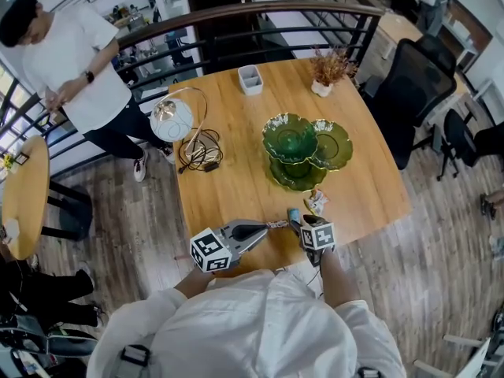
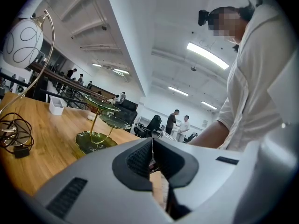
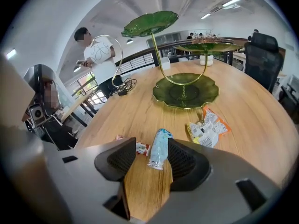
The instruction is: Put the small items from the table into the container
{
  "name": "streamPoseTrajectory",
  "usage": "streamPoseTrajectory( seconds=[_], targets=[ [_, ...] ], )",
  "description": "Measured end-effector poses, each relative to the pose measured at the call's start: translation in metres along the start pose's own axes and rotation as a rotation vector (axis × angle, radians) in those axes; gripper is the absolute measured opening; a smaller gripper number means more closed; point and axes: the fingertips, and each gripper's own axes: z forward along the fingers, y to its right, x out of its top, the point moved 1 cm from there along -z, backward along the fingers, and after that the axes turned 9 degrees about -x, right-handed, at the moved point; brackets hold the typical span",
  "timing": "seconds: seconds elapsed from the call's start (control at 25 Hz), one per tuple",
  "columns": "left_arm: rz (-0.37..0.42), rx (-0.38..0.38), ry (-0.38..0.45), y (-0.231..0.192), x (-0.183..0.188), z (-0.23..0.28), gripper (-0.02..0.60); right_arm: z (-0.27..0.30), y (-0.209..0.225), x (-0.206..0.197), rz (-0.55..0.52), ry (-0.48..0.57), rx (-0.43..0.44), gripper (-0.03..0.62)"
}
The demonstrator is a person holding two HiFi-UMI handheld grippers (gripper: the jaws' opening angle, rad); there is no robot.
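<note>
The light-blue sachet (image 3: 159, 148) lay on the desk (image 3: 117, 115) between the parted, non-gripping jaws of the right claw (image 3: 152, 154). Two other packets, orange-and-white (image 3: 209, 126) and red-and-white (image 3: 141, 148), lay nearby. The tiered green dish (image 3: 186, 90) looked empty, so every transfer appeared outstanding. The left claw (image 2: 152, 148) stood closed.

the right claw (image 1: 294, 225) sits just beside a snack packet (image 1: 316, 203) near the green tiered dish (image 1: 303, 152).

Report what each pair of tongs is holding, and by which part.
Right tongs hold nothing: they stand open astride the pale blue packet lying on the table. Left tongs are shut, seemingly pinching a small wrapper by one end.
</note>
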Motion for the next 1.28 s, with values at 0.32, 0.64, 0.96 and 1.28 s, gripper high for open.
streamPoseTrajectory(
  seconds=[0.32,0.64,0.96,1.28],
  targets=[
    [-0.003,-0.009,-0.011,0.000,0.000,0.003,0.009,0.018,0.007,-0.013,0.016,-0.091,-0.032,0.198],
    [-0.015,-0.001,-0.017,-0.004,-0.001,0.001,0.009,0.029,0.009,-0.026,0.042,-0.152,-0.023,0.198],
    [-0.021,0.005,-0.017,-0.011,-0.002,0.000,0.009,0.042,0.009,-0.029,0.051,-0.189,-0.011,0.198],
    [-0.028,0.010,-0.023,-0.016,-0.003,-0.001,0.009,0.052,0.014,-0.026,0.106,-0.213,-0.021,0.198]
  ],
)
